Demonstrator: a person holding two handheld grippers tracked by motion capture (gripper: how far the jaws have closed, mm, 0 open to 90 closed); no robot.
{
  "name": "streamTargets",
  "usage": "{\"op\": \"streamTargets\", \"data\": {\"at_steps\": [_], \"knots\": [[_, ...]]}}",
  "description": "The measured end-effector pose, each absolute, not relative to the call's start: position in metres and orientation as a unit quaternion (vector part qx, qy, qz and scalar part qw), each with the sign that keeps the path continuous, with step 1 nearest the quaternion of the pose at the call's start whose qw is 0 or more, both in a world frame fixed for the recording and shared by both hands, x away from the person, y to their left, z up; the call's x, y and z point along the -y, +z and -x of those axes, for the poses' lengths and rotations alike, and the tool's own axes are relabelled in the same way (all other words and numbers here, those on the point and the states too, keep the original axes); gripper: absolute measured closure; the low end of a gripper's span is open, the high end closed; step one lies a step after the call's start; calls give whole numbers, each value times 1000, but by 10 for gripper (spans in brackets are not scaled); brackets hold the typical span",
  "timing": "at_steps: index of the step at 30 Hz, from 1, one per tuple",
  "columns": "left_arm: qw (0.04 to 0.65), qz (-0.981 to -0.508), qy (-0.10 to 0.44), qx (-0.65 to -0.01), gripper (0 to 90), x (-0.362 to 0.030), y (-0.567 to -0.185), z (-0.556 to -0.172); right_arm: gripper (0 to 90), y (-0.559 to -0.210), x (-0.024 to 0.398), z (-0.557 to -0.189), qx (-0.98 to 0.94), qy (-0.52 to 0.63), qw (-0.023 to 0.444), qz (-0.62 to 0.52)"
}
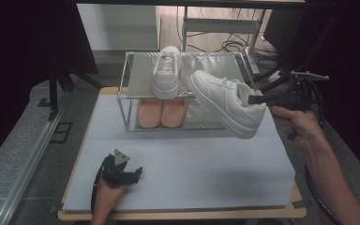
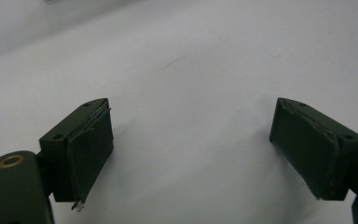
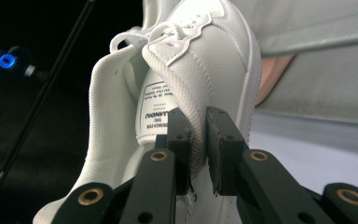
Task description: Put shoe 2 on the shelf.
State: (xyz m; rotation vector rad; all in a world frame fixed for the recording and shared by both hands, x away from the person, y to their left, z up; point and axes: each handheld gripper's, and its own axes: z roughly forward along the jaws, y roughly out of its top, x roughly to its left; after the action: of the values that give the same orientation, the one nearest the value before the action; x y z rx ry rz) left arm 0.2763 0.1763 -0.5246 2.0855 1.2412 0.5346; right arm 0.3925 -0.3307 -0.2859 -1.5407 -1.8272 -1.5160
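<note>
Right hand-held gripper [image 1: 258,99] pinches the airborne white sneaker's [image 1: 225,101] heel collar at frame centre-right; next, likely seat it beside 1 shelved sneaker [image 1: 167,71]. Left hand-held gripper [image 1: 130,172] rests spread.

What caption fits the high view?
Right gripper lifts white sneaker by its collar beside shoe rack; left gripper rests open.

White sneaker [image 1: 229,105], pink slippers [image 1: 161,112]

I see a wooden table [image 1: 82,140] covered by a pale grey mat [image 1: 192,164], and a two-tier metal rack [image 1: 124,101] stands at its far edge. One white sneaker [image 1: 166,70] sits on the rack's top shelf; a pair of pink slippers [image 1: 161,111] lies underneath.
</note>
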Motion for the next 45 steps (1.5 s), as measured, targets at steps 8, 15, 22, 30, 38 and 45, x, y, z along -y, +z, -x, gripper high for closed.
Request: {"op": "streamTargets", "data": {"at_steps": [8, 15, 22, 30, 38, 45], "knots": [[322, -795, 203, -473, 133, -177, -525, -277, 801, -286, 315, -421, 623, -521, 116, 571], [319, -797, 201, -471, 134, -177, -524, -277, 798, -285, 296, -447, 615, -511, 76, 596], [321, -796, 203, -471, 134, -177, -524, -276, 786, -289, 271, -466, 610, -508, 38, 607], [321, -796, 204, -471, 135, -176, -524, -276, 607, -282, 260, -466, 629, -513, 9, 584], [321, -796, 205, -471, 135, -176, -524, -276, 507, -275, 284, -455, 631, -536, 18, 561], [321, -795, 205, -472, 135, -176, -525, -276, 545, -279, 304, -437, 639, -541, 2, 547]]}}
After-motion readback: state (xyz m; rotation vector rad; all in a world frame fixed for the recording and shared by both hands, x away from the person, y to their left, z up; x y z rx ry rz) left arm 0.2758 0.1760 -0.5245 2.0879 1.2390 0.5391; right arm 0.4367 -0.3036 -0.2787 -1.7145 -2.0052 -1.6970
